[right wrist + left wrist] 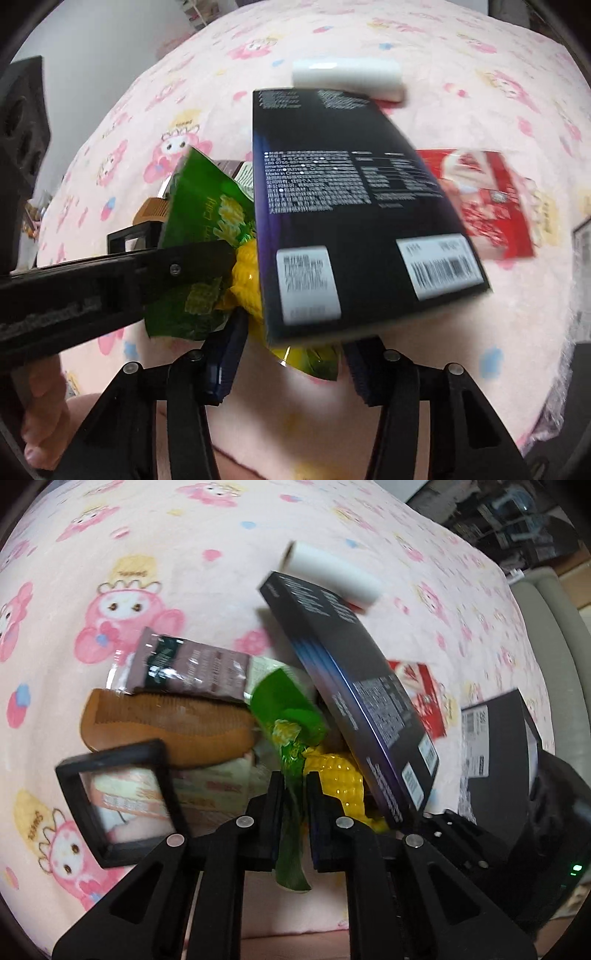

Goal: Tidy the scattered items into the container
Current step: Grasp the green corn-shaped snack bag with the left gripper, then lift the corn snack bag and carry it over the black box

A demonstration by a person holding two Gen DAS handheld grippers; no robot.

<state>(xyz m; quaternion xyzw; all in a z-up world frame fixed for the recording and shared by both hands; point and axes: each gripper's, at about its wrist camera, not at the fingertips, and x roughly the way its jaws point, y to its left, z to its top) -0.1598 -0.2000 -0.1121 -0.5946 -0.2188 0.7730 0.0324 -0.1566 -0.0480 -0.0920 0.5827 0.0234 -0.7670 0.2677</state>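
Note:
My left gripper [294,786] is shut on a green and yellow corn snack packet [286,716], held above the pink blanket. It shows in the right wrist view [201,206] with the left gripper's arm across it. My right gripper [291,332] is shut on a black box [354,214] and holds it tilted next to the packet; the box also shows in the left wrist view [354,686]. A brown comb [166,727], a brown sachet [188,664], a black square frame [118,801], a white roll [332,572] and a red packet [484,199] lie scattered on the blanket.
A pink cartoon-print blanket [147,554] covers the surface. A second black box [498,760] stands at the right in the left wrist view. A grey padded edge [554,646] runs along the far right. A dark speaker-like object [22,122] stands at the left.

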